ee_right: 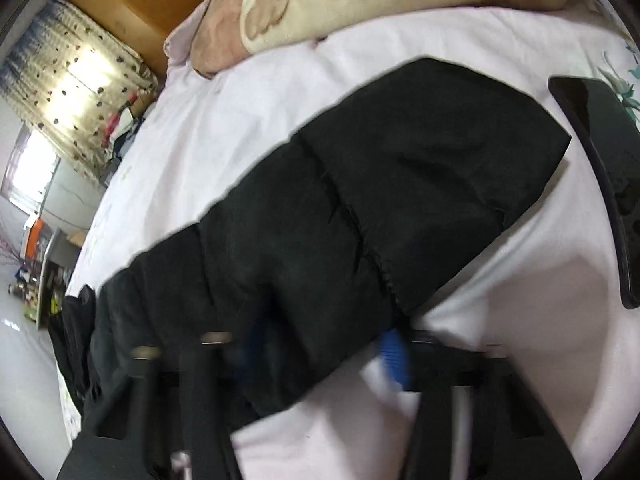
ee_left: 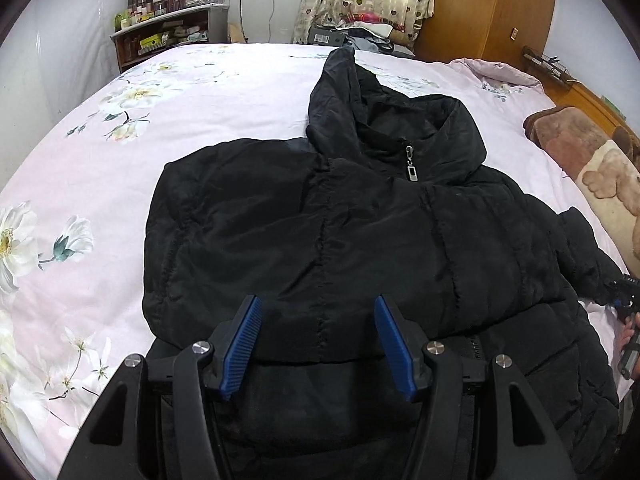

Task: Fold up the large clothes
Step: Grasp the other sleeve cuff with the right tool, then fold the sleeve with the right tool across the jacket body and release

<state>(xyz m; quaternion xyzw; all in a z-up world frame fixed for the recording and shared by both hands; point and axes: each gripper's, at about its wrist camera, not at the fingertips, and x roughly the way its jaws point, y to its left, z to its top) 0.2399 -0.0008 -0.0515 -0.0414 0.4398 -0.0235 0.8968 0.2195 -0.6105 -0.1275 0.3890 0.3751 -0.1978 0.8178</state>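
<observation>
A black puffer jacket (ee_left: 360,232) lies on the bed, hood toward the far side, its left sleeve folded across the chest. My left gripper (ee_left: 318,320) hovers open over the folded sleeve, holding nothing. In the right wrist view the jacket's other sleeve (ee_right: 360,200) stretches out over the sheet. My right gripper (ee_right: 324,344) is blurred; the sleeve lies between its blue fingers (ee_right: 394,356), and the left finger is mostly hidden by fabric. The right gripper also shows at the far right of the left wrist view (ee_left: 624,300).
The bed has a pink floral sheet (ee_left: 120,160). A brown and cream pillow (ee_left: 592,160) lies at the right edge. A shelf (ee_left: 168,36), curtain and wooden wardrobe (ee_left: 480,8) stand behind. A dark flat object (ee_right: 600,160) lies on the sheet beyond the sleeve.
</observation>
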